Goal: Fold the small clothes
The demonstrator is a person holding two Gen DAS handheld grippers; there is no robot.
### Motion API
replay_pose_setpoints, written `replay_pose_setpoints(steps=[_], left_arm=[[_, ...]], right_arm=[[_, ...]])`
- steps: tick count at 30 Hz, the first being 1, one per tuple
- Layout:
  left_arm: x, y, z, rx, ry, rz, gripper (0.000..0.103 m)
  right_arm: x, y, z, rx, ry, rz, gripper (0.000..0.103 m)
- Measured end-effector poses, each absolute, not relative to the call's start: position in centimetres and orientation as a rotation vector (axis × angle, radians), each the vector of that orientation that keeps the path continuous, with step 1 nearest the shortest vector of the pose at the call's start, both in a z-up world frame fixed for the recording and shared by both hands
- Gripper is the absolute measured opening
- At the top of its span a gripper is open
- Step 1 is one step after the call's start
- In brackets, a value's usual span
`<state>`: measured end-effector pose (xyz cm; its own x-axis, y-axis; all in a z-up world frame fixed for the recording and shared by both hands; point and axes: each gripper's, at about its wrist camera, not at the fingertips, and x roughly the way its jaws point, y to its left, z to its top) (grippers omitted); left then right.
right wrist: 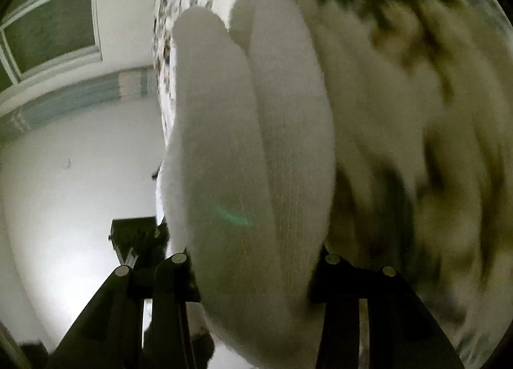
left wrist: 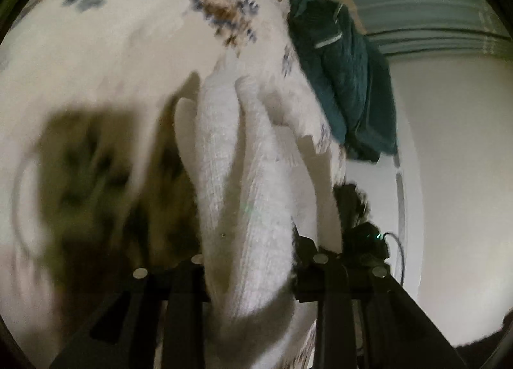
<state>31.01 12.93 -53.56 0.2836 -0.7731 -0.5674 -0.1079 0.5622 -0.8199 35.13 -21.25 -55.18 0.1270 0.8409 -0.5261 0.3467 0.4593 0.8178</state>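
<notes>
A white knitted sock (left wrist: 243, 183) hangs between both grippers above a floral-patterned white surface (left wrist: 96, 58). My left gripper (left wrist: 250, 273) is shut on one end of it; the knit fills the gap between the black fingers. In the right wrist view the same white sock (right wrist: 256, 160) bulges up from my right gripper (right wrist: 256, 273), which is shut on its other end. The fingertips of both grippers are hidden by the fabric. The surface under the sock is blurred in both views.
A dark teal garment (left wrist: 343, 80) lies at the far edge of the floral surface. Beyond it are a white wall (left wrist: 449, 160) and striped curtain. The right wrist view shows a window (right wrist: 48, 26) and a dark device (right wrist: 138, 237) to the left.
</notes>
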Motion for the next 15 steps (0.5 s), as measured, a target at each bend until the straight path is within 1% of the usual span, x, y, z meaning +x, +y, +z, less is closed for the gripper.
replay_pose_setpoints(steps=[1, 2, 3, 4, 5, 6, 7, 8, 9, 10, 11, 12, 15], left_arm=[[28.2, 12.9, -53.8, -0.880, 1.268, -0.517, 0.026], [26.9, 12.7, -54.1, -0.879, 1.294, -0.506, 0.026], [24.9, 12.6, -55.0, -0.894, 1.338, -0.493, 0.027], [22.6, 12.6, -56.5, -0.903, 1.396, -0.465, 0.031], [20.7, 12.6, -58.0, -0.901, 1.461, -0.417, 0.031], [19.8, 12.6, -58.7, -0.912, 1.487, -0.396, 0.033], [18.6, 13.0, -59.4, -0.924, 1.509, -0.356, 0.038], [17.9, 13.3, -59.5, -0.924, 1.515, -0.319, 0.039], [17.6, 13.8, -59.2, -0.930, 1.504, -0.295, 0.042], [17.6, 14.3, -58.2, -0.924, 1.470, -0.271, 0.054], [17.5, 14.7, -57.7, -0.906, 1.452, -0.257, 0.060], [18.1, 14.9, -56.3, -0.867, 1.412, -0.243, 0.063], [20.8, 14.1, -54.1, -0.747, 1.355, -0.254, 0.064]], right_arm=[[33.3, -21.1, -55.3, 1.106, 1.490, 0.494, 0.045], [30.7, -20.9, -55.6, 1.086, 1.535, 0.481, 0.045], [29.2, -20.7, -56.0, 1.065, 1.565, 0.468, 0.045], [27.6, -20.5, -56.7, 1.045, 1.604, 0.452, 0.045], [25.8, -20.5, -57.8, 1.029, 1.656, 0.425, 0.046], [24.8, -20.3, -58.5, 1.010, 1.681, 0.405, 0.050], [23.9, -20.6, -59.3, 0.997, 1.717, 0.364, 0.056], [23.4, -21.0, -59.6, 1.008, 1.730, 0.342, 0.057], [23.2, -21.3, -59.5, 1.013, 1.726, 0.333, 0.060], [23.1, -21.8, -59.0, 1.007, 1.714, 0.316, 0.062], [23.1, -22.4, -58.1, 0.977, 1.699, 0.289, 0.063], [23.2, -22.9, -57.2, 0.935, 1.693, 0.261, 0.063], [24.0, -24.3, -53.6, 0.821, 1.602, 0.218, 0.063]])
